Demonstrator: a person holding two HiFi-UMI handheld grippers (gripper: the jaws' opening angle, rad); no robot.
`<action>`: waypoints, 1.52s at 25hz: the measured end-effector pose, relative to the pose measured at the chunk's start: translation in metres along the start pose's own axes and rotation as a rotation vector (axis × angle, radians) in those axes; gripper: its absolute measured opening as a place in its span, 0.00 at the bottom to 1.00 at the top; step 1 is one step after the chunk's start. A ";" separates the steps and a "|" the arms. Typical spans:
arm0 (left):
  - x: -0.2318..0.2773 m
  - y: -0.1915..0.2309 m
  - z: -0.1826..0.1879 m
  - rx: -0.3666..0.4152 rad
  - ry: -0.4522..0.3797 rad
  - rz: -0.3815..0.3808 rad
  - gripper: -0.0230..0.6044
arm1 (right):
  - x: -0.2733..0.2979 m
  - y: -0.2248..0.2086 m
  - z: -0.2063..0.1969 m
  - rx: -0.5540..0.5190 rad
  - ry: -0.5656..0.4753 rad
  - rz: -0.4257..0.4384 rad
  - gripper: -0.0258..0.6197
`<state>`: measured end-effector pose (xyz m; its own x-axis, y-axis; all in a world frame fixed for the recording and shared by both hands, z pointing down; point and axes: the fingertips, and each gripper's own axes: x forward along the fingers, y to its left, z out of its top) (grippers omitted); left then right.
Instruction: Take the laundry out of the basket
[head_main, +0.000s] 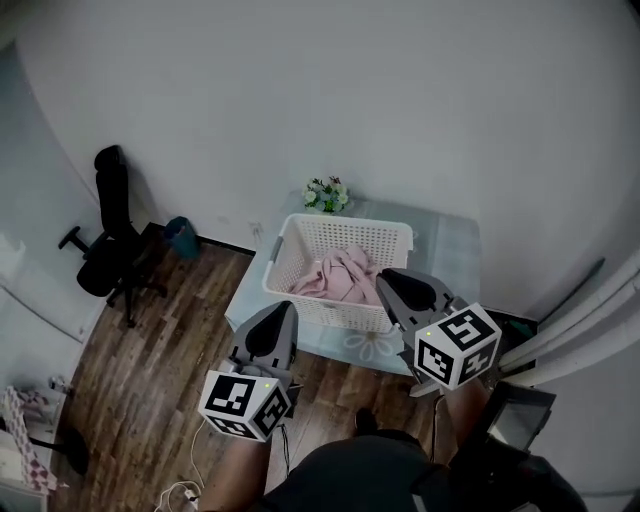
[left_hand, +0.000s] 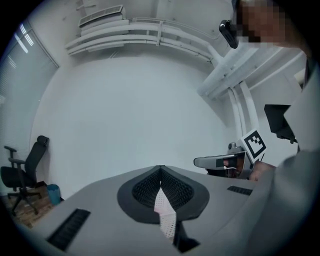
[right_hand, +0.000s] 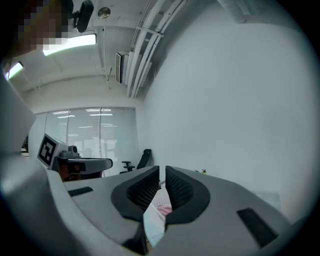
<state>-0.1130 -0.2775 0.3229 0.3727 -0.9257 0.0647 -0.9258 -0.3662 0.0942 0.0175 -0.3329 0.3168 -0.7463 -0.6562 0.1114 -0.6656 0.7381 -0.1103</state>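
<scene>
A small table (head_main: 455, 240) against the wall bears a white basket (head_main: 345, 228), and the pink laundry (head_main: 340, 272) lies heaped inside it, untouched. The step in hand looks like the approach, with nothing lifted yet. The left gripper (head_main: 288, 308) and right gripper (head_main: 384, 277) both sit at the basket's near wall, each clenched with nothing held. From above, it's hard to say whether the right tips have crossed the rim. The next move calls for parting the jaws and dipping into the basket to pinch a fold of cloth.
</scene>
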 end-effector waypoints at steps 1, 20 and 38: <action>0.011 0.001 0.001 0.011 0.005 0.001 0.05 | 0.006 -0.007 0.002 -0.011 0.007 0.018 0.08; 0.137 0.071 -0.017 0.019 0.114 0.011 0.05 | 0.141 -0.085 -0.057 0.051 0.284 0.128 0.65; 0.234 0.158 -0.080 -0.027 0.262 -0.099 0.05 | 0.217 -0.109 -0.247 0.160 0.888 0.060 0.90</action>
<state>-0.1669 -0.5441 0.4319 0.4684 -0.8279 0.3084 -0.8832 -0.4478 0.1390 -0.0700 -0.5169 0.5971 -0.5416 -0.2063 0.8149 -0.6688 0.6930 -0.2691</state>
